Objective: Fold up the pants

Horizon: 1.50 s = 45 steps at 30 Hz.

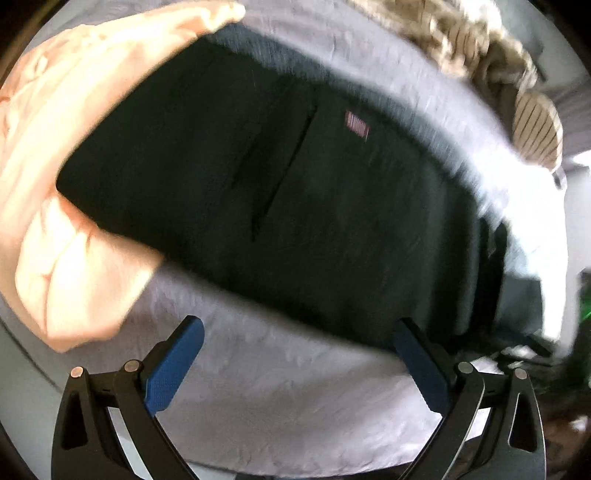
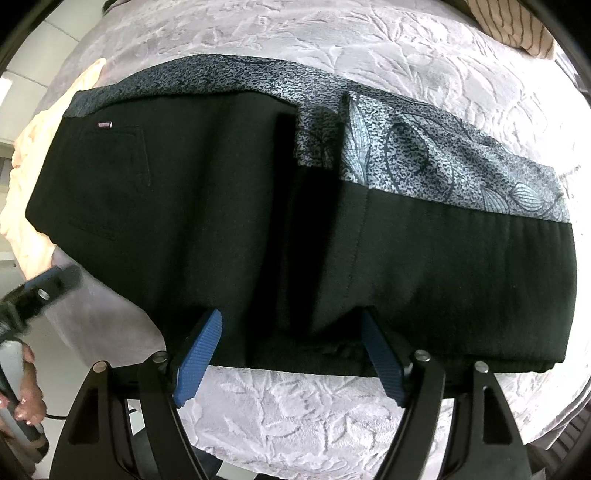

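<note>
The black pants (image 2: 207, 206) lie folded lengthwise across the bed, with a small label near the back pocket (image 2: 104, 125). My right gripper (image 2: 290, 317) points straight down at their near edge. It is open, its blue pads (image 2: 197, 354) stand wide apart, and the pants' edge lies between them, slightly bunched. In the blurred left wrist view the pants (image 1: 314, 221) fill the middle. My left gripper (image 1: 297, 328) is open just short of their near edge, over bare bedspread, with nothing between its pads. From the right wrist view the left gripper (image 2: 48, 284) shows blurred at the far left.
A patterned grey-blue cloth (image 2: 424, 147) lies under the pants on the embossed pale bedspread (image 2: 295, 406). A peach cloth (image 1: 74, 147) lies bunched at the pants' left end. A striped pillow (image 2: 517, 26) sits at the far right. A person's hand (image 2: 29, 398) holds the left tool.
</note>
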Each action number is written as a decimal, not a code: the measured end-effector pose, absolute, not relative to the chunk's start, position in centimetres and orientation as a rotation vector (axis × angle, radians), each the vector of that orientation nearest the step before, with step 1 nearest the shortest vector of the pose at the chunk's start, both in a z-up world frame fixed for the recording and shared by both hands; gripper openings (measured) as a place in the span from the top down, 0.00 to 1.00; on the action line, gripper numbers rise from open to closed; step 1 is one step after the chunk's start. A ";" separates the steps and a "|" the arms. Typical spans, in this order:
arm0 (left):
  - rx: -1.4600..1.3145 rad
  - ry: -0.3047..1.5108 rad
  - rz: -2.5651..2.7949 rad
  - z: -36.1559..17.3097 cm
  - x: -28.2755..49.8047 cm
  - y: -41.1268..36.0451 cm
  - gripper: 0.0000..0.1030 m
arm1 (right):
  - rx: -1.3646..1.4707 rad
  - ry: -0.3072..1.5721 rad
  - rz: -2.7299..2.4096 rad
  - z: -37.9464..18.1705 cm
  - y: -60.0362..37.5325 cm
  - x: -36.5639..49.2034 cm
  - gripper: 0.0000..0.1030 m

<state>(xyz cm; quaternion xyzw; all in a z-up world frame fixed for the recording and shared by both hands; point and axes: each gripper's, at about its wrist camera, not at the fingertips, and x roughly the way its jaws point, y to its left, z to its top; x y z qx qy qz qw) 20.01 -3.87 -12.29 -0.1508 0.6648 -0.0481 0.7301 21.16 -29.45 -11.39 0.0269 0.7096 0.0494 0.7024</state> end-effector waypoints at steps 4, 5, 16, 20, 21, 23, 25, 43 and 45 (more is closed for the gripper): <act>-0.485 1.343 -0.154 -10.7 21.3 -0.6 0.00 | 0.058 1.579 0.112 -11.6 -29.4 21.3 0.22; -0.514 1.327 -0.157 -10.6 21.7 0.0 0.00 | 0.056 1.579 0.113 -11.6 -29.4 21.4 0.22; -0.653 1.309 -0.164 -12.8 21.0 2.3 0.00 | 0.031 1.583 0.119 -12.1 -28.1 21.3 0.18; -0.750 1.290 -0.184 -12.5 20.0 2.4 0.00 | 0.028 1.586 0.120 -12.3 -27.7 21.5 0.18; -0.777 1.291 -0.185 -12.8 19.7 2.6 0.00 | 0.028 1.587 0.121 -12.4 -27.8 21.5 0.18; -0.786 1.311 -0.173 -13.5 19.5 2.6 0.00 | 0.025 1.589 0.123 -12.6 -27.5 21.6 0.17; -0.792 1.323 -0.164 -14.2 19.6 2.5 0.00 | 0.020 1.592 0.125 -12.7 -27.3 21.7 0.17; -0.844 1.173 -0.273 -10.8 22.0 0.9 0.00 | -0.018 1.590 0.133 -13.8 -26.2 20.7 0.16; -0.790 1.213 -0.227 -12.0 22.9 0.3 0.00 | -0.027 1.591 0.133 -13.8 -26.1 20.9 0.16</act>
